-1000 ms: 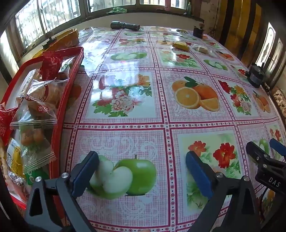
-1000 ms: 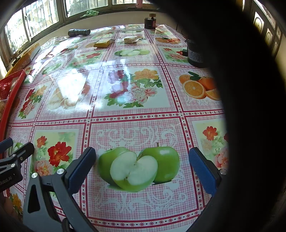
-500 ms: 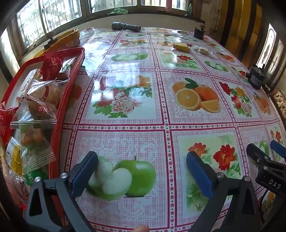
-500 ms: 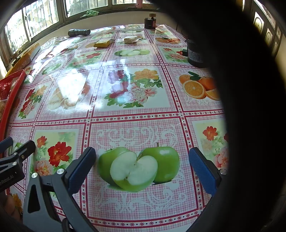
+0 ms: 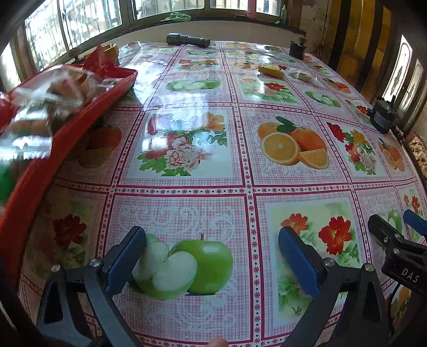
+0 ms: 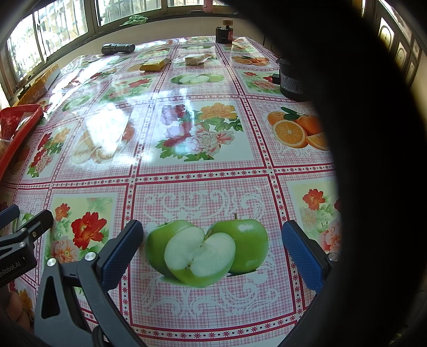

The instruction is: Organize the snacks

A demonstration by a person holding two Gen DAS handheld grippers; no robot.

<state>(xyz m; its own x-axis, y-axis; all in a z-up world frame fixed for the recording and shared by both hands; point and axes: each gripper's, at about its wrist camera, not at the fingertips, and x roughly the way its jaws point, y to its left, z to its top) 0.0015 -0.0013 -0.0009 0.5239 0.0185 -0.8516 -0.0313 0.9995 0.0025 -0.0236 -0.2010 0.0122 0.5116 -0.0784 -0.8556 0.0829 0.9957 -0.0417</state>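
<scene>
While above the tablecloth (image 5: 240,184), left claw (image 5: 212,256) and right claw (image 6: 213,245) both wide, empty.

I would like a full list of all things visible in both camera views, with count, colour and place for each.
tray: one, red, left edge of the table, tilted
snack bags: several, clear and red, in the tray, blurred
yellow snack: one, far middle of the table
pale snack: one, clear wrap, right of the yellow snack
flashlight: one, black, far edge
orange box: one, far left edge by the window
black can: one, right edge
small black jar: one, far right corner
green cloth: one, windowsill
tablecloth: one, pink checks with fruit and flowers
left gripper: open, empty
right gripper: open, empty
</scene>
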